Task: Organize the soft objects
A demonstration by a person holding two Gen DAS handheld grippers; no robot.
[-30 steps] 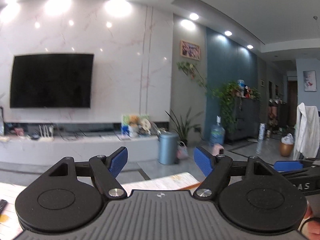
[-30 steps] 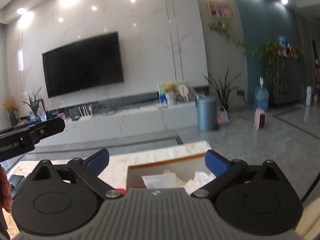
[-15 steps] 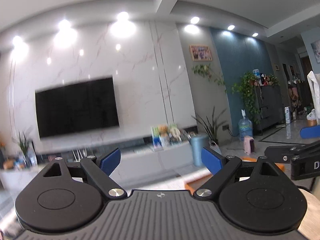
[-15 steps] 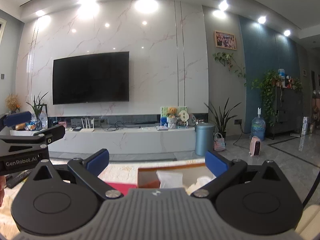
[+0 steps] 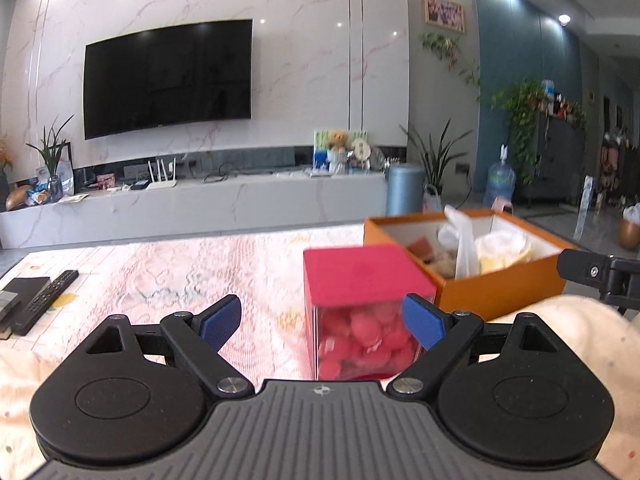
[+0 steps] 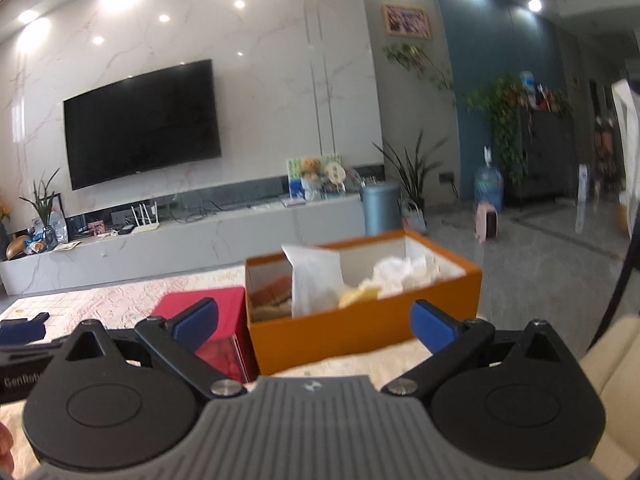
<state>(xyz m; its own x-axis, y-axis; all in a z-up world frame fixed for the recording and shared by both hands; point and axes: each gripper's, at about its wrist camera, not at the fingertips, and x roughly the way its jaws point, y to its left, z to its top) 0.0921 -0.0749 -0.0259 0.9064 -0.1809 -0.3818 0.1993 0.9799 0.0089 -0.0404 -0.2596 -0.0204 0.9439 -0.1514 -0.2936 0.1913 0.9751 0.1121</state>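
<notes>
An orange box [image 6: 360,328] stands on the lace-covered table and holds a white plastic bag [image 6: 316,280], crumpled white tissue, a yellow piece and a brown soft item. In the left wrist view the same orange box [image 5: 500,284] sits at right. A clear square container with a red lid [image 5: 364,268], full of pink-red pieces, stands left of the box; the red lid [image 6: 208,304] shows too in the right wrist view. My left gripper [image 5: 322,320] is open just before the container, nothing between its pads. My right gripper [image 6: 314,320] is open, facing the box, holding nothing.
A black remote [image 5: 44,300] and a dark flat device lie at the table's left edge. Cream fabric [image 5: 580,328] bulges at near right. Beyond the table are a TV wall, a long white cabinet, a blue bin [image 6: 380,208] and plants.
Both grippers have sunk and tipped downward, so the table, the red-lidded container and the orange box now fill the lower view. The left jaws spread a little wider.
</notes>
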